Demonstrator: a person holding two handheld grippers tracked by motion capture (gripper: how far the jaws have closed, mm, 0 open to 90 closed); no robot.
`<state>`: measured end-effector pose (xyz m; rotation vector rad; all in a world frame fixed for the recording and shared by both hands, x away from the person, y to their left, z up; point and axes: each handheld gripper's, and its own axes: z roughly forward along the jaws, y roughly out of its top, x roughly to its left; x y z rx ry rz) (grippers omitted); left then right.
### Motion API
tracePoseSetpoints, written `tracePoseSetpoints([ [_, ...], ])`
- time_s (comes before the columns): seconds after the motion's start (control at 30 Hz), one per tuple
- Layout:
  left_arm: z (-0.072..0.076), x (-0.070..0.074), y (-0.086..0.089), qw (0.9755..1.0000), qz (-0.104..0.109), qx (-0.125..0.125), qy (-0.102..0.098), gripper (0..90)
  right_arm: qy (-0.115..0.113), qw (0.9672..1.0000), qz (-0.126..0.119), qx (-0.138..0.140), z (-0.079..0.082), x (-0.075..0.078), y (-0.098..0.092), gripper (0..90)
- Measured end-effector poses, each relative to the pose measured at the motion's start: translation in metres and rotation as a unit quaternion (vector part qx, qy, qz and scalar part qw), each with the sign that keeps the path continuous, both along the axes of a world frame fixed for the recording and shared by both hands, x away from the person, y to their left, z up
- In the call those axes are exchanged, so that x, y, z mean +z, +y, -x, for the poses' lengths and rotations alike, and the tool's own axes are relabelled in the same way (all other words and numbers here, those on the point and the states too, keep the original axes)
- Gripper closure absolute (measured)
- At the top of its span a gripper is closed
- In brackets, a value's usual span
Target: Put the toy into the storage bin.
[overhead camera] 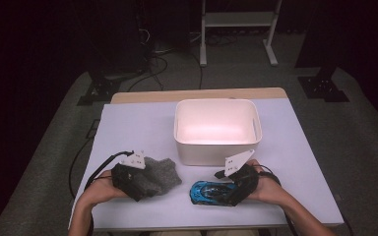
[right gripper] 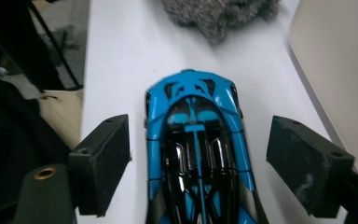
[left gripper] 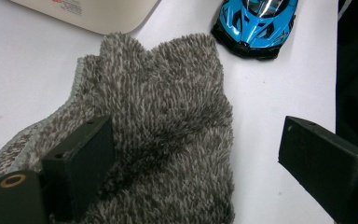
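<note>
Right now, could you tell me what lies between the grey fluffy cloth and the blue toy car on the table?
Nothing: in the high view, bare white table separates the grey fluffy cloth from the blue toy car. The left gripper view shows the same gap.

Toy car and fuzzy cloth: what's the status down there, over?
Right gripper open, astride blue toy car, no grip. Left gripper open over grey cloth. White bin beyond, path clear.

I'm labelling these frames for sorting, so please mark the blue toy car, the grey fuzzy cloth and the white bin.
blue toy car [right gripper: 198, 154]: right gripper view, on its black roof.
grey fuzzy cloth [left gripper: 168, 116]: left gripper view, on its fluffy middle.
white bin [overhead camera: 216, 150]: high view, on its near outer wall.
</note>
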<state>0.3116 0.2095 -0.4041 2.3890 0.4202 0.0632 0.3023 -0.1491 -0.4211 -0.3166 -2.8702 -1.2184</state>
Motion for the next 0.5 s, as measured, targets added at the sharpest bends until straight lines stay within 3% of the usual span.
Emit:
tracePoseSetpoints([
  [0.27, 0.001, 0.001, 0.001, 1.0000, -0.002, -0.003, -0.002, 9.9, -0.020, 0.9994, 0.025, -0.011, 0.004, -0.012, 0.005, 16.2],
  [0.3, 0.001, 0.001, 0.001, 1.0000, -0.002, -0.003, -0.002, 9.9, -0.013, 0.9995, 0.026, -0.013, 0.003, -0.013, 0.005, 16.0],
  [0.5, 0.002, 0.002, 0.001, 1.0000, 0.001, -0.004, -0.004, 9.9, -0.019, 0.9992, 0.032, -0.013, 0.002, -0.019, 0.008, 15.5],
])
